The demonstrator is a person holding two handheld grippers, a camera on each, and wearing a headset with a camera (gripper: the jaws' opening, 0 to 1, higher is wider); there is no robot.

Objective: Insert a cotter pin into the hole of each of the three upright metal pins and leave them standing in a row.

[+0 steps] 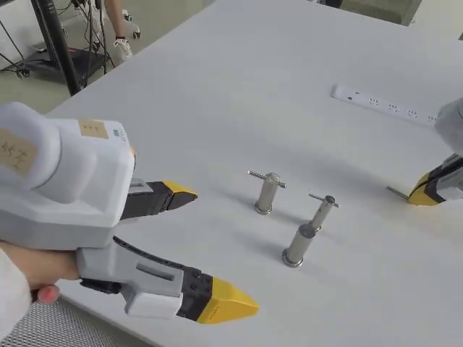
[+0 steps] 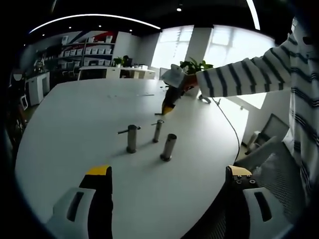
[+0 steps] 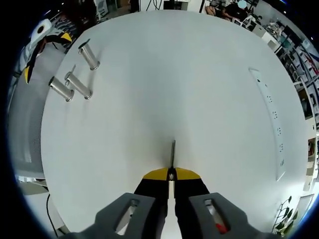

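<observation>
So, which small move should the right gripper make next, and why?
Probably carry the right gripper, shut on a cotter pin, across to the bare metal pin nearest the person and line it up with the hole. The rear metal pin and the thin metal pin each already carry a crosswise pin; this one has none, and the right gripper sits well apart from it.

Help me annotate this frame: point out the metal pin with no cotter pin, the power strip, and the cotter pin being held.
bare metal pin (image 1: 299,243): head view, mid-shaft.
power strip (image 1: 383,105): head view, middle of its top.
held cotter pin (image 3: 173,152): right gripper view, shaft beyond the jaws.
</observation>
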